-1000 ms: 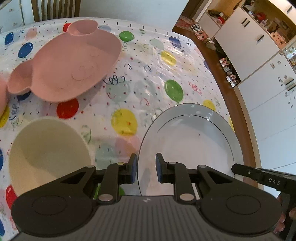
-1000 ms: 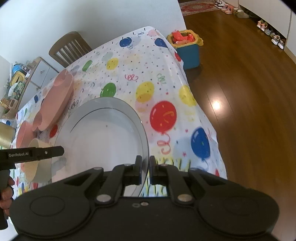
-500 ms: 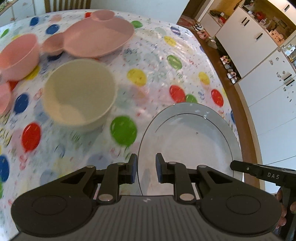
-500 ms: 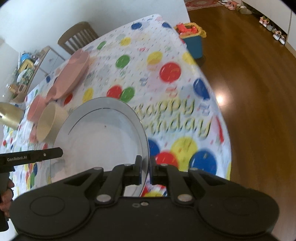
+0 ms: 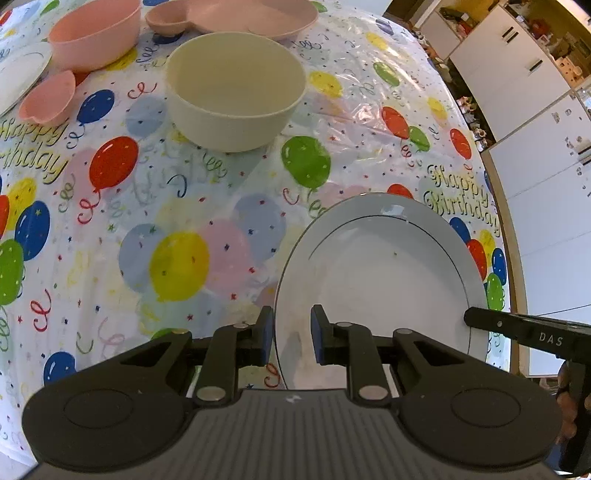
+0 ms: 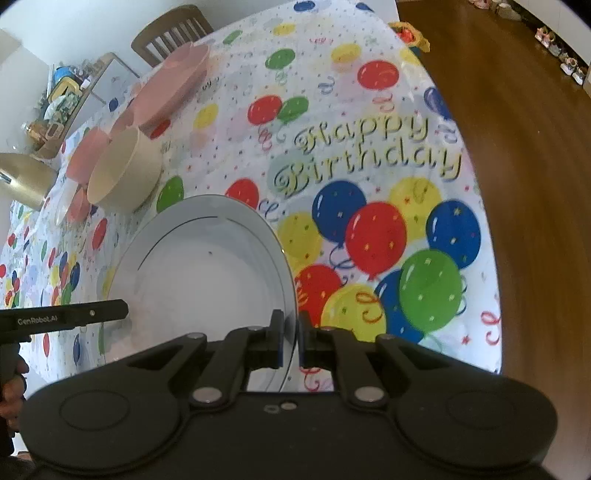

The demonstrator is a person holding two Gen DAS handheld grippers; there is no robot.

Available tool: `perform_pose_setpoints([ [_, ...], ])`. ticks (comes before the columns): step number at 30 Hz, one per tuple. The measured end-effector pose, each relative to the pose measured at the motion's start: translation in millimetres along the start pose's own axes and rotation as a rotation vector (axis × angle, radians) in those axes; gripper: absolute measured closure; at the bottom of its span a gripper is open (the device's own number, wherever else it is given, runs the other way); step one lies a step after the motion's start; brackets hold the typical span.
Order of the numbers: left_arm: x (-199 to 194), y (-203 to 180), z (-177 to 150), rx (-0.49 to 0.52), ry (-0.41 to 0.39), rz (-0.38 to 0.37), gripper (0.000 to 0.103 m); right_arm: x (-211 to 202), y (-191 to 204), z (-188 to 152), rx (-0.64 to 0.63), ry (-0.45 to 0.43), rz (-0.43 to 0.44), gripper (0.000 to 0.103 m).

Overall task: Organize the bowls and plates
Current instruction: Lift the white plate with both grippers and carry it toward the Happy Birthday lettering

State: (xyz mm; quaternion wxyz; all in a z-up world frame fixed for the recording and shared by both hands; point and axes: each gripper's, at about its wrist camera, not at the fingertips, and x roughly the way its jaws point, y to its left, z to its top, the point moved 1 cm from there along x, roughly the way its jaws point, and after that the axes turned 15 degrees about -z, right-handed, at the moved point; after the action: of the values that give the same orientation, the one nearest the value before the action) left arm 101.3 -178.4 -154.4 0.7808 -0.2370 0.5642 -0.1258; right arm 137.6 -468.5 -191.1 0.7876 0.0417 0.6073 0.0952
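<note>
Holding a white plate (image 5: 388, 280) by opposite rim edges, both grippers are clamped on it: left gripper (image 5: 292, 338) fingers straddle the left rim, right gripper (image 6: 290, 338) pinches the right rim. Plate sits low over the balloon tablecloth (image 5: 177, 206) near the tabletop's front edge. Cream bowl (image 5: 234, 86), pink bowl (image 5: 94, 33) and pink divided plate (image 5: 236, 16) stand well beyond.

The left gripper (image 5: 291, 339) straddles the left rim of the white plate (image 5: 384, 280) near the table's (image 5: 221, 206) right edge, apparently gripping it. The right gripper (image 5: 476, 320) touches the plate's opposite rim. A cream bowl (image 5: 236, 88) stands beyond.
</note>
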Motion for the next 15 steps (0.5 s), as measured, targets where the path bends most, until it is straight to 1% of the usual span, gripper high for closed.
perform_pose_setpoints([
  [7, 0.1, 2.4, -4.6, 0.001, 0.021, -0.002, 0.083, 0.7, 3.2, -6.5, -0.008, 0.008, -0.013, 0.097],
  [15, 0.1, 0.8, -5.2, 0.026, 0.034, 0.0, 0.083, 1.3, 3.0, -8.4, 0.0, 0.014, -0.022, 0.096],
])
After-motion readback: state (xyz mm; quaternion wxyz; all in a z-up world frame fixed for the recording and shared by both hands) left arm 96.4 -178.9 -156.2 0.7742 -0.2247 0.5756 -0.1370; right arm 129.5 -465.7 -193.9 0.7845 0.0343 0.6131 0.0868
